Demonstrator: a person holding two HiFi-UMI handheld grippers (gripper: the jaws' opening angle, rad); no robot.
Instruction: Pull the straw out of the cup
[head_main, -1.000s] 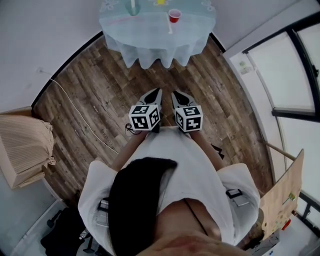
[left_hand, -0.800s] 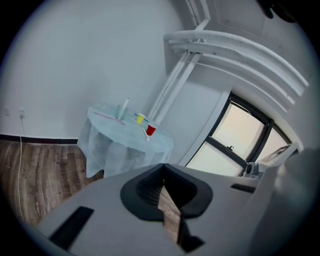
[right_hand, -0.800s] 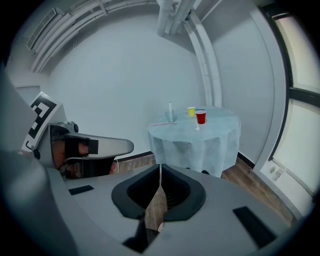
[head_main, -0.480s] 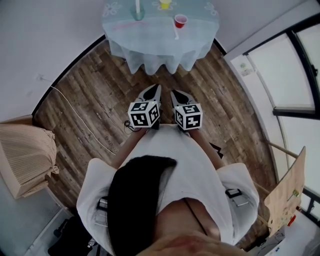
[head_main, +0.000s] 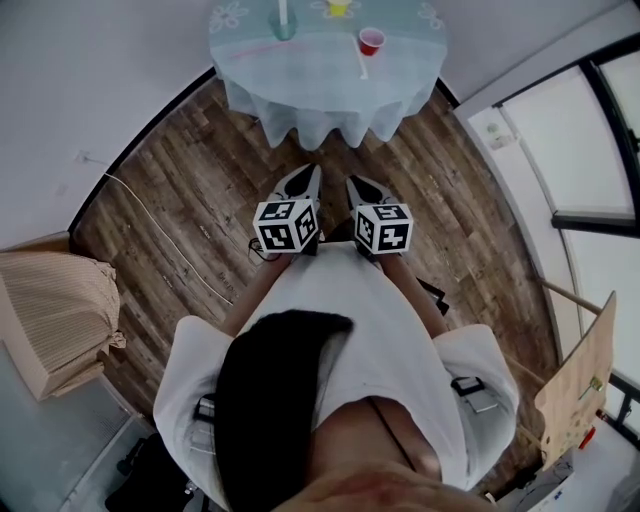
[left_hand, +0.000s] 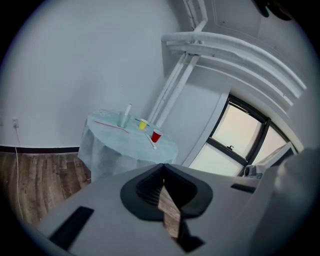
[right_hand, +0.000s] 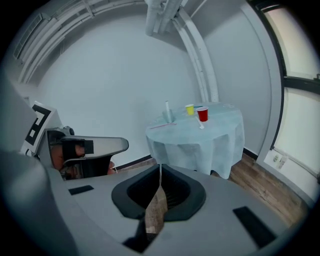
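In the head view I stand on the wood floor, well apart from the round worktop at the top of the picture. I hold my left claw and my right claw side by side in front of my body, and both point toward the worktop. The red cup stands on the cloth, and a pale straw runs from it toward me. From here I cannot tell if the end of the straw sits inside the cup or lies on the cloth. In the left gripper view the jaws of the left claw are together with nothing between them; only a thin slit shows the floor. The red cup is far ahead, near the right edge of the worktop, with a yellow cup, a tall glass and a pink straw to its left. In the right gripper view the right claw is also closed and empty, and the red cup with the straw is ahead, far out of reach. I judge that the step now is only the approach. To do it well, I should first come close to the worktop edge and open both claws before reaching. One claw should steady the cup low on its wall, because such a cup is probably light and can tip. The other should pinch the straw near its free end and draw it out along its own line.
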